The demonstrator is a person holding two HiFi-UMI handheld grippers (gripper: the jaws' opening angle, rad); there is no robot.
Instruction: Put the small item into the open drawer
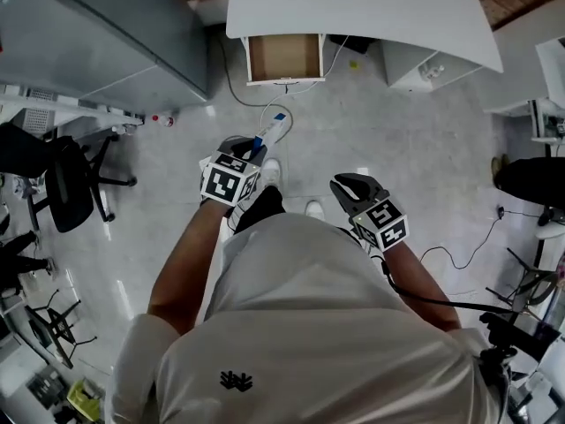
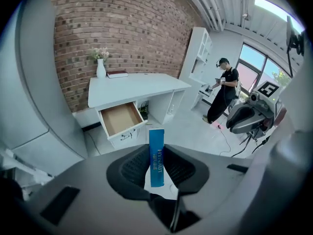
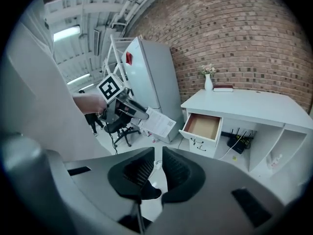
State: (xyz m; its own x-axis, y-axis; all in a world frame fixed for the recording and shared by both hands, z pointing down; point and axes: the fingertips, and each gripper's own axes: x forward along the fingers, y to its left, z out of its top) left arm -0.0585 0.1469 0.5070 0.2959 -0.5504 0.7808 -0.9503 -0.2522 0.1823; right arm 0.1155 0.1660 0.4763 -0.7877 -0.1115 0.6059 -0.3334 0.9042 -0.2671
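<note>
A small blue-and-white packet (image 1: 274, 129) (image 2: 156, 156) stands upright between my left gripper's (image 1: 250, 150) (image 2: 157, 168) pads, which are shut on it above the floor. In the right gripper view the packet (image 3: 159, 122) shows its white printed side, sticking out of the left gripper (image 3: 128, 106). The open drawer (image 1: 284, 56) (image 2: 121, 118) (image 3: 203, 126) shows a bare brown bottom; it hangs out from under the white desk (image 1: 371, 11) some way ahead of both grippers. My right gripper (image 1: 346, 185) (image 3: 157, 169) is held beside the left one, its jaws nearly together with nothing between them.
A grey fridge (image 1: 106, 34) (image 3: 151, 82) stands left of the desk. Cables (image 1: 265, 104) trail over the floor below the drawer. Black office chairs (image 1: 66, 179) are at the left. A vase (image 2: 100, 68) and a book sit on the desk. Another person (image 2: 222, 96) stands far off.
</note>
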